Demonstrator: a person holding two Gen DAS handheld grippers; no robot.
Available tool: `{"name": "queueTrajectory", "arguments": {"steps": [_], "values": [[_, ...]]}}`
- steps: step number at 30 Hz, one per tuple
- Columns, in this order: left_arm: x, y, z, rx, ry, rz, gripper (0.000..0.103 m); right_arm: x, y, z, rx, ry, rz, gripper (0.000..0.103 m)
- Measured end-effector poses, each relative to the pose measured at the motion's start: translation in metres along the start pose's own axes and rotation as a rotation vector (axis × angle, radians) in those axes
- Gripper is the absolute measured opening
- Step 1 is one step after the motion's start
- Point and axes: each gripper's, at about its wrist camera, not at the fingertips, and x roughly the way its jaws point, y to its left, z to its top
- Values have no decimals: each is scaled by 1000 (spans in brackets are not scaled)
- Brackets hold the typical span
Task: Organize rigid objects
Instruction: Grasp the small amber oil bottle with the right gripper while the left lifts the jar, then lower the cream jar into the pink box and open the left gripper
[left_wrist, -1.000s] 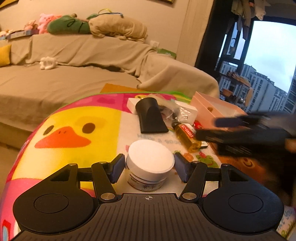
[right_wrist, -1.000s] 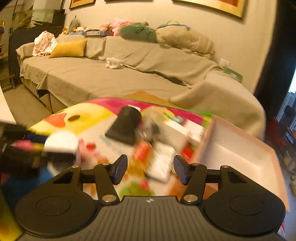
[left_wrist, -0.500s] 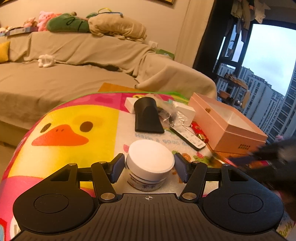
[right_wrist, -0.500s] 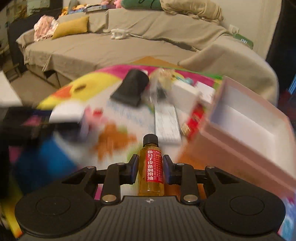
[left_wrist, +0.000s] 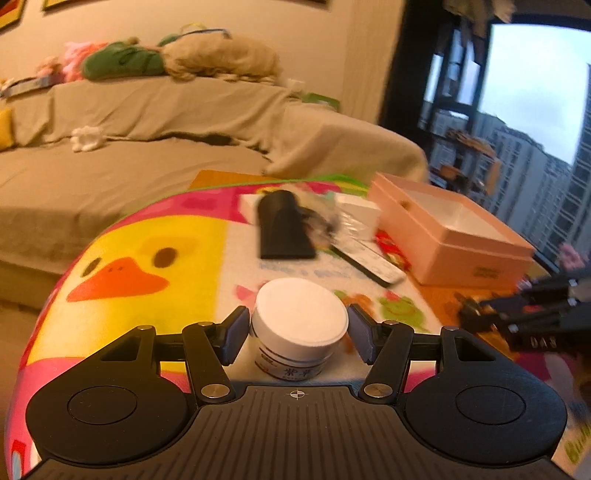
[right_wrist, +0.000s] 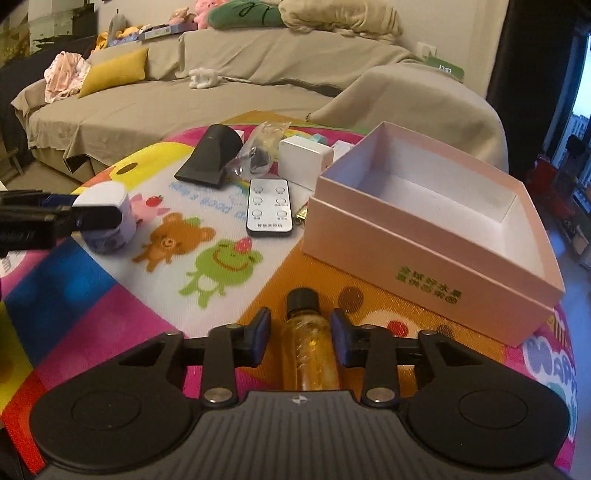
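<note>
On the bright cartoon play mat, the left gripper pinches a white-lidded jar. Beside the open pink box, the right gripper is clamped on an amber bottle.

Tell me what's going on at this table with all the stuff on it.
A person is tidying small things on a cartoon-print table cover with a gripper in each hand. The right gripper is shut on a small amber bottle, just short of the open pink box, which looks empty. The left gripper has a white jar between its fingers. A remote, a black nozzle and a white block lie on the table.
</note>
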Motion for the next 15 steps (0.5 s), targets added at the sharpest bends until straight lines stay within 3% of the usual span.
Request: {"name": "queueTrajectory", "arguments": {"steps": [4, 9, 13, 15], "values": [[-8, -26, 10, 57, 0, -83, 64, -31, -6, -7, 21, -59, 41, 28], [0, -86, 66, 148, -77, -212, 64, -86, -29, -15, 87, -197, 47, 27], [38, -140, 115, 191, -120, -266, 64, -118, -44, -22, 121, -310, 9, 27], [74, -163, 134, 170, -87, -262, 64, -124, -48, -27, 131, -341, 2, 27]]}}
